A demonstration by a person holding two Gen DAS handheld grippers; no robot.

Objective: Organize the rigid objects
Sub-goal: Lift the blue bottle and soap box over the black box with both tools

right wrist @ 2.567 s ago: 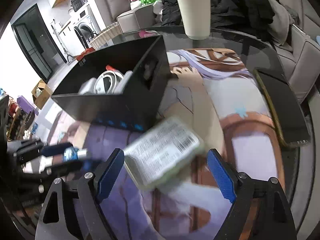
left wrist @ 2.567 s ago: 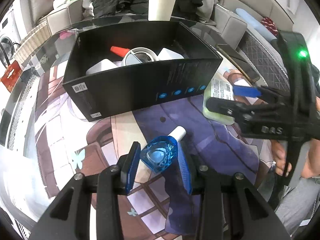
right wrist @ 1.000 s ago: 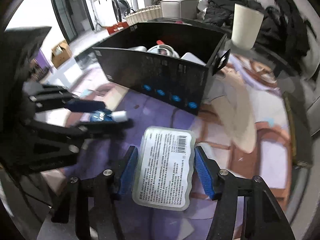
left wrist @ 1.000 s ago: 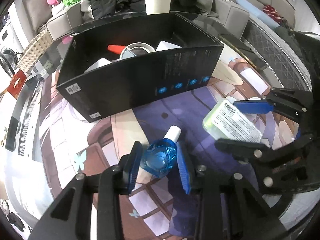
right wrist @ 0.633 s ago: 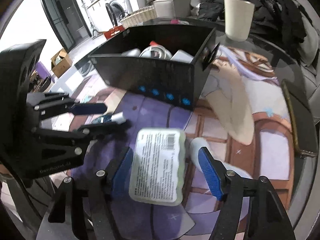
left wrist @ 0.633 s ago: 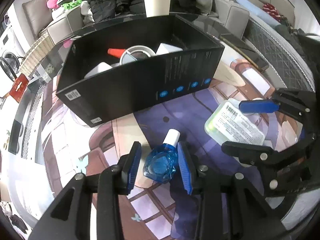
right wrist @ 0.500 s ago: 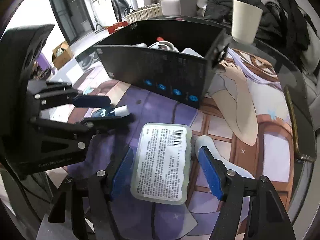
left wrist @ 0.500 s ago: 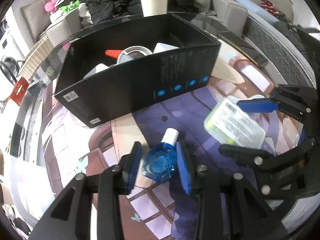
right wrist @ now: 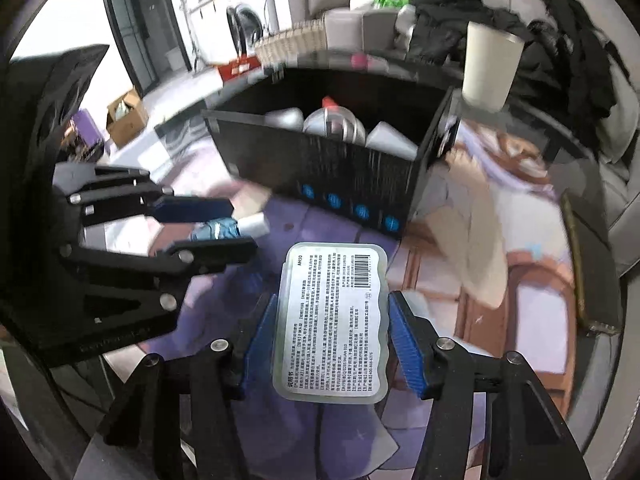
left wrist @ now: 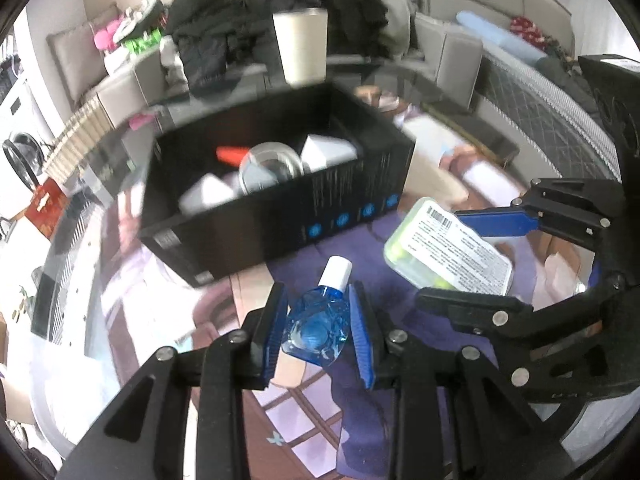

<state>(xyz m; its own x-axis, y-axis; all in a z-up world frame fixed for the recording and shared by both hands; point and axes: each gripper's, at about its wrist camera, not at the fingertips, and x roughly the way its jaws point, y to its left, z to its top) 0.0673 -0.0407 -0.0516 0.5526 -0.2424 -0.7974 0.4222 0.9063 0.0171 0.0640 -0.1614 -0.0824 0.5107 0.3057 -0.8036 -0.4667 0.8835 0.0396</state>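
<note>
Pinching: left gripper [left wrist: 318,330] on blue bottle [left wrist: 318,322], right gripper [right wrist: 330,334] on labelled case [right wrist: 334,320], both lower centre.

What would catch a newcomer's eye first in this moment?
Both tongs are loaded: the left tongs pinch a small blue bottle with a white cap, and the right tongs clamp a flat pale-green case with a printed label. Just beyond them stands an open black box, already holding white items and something orange.

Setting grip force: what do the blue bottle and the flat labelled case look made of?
Blue bottle: likely clear hard plastic, glossy and faceted, with an opaque white cap. Flat case: translucent plastic, smooth and pale green, under a matte printed paper label.
</note>
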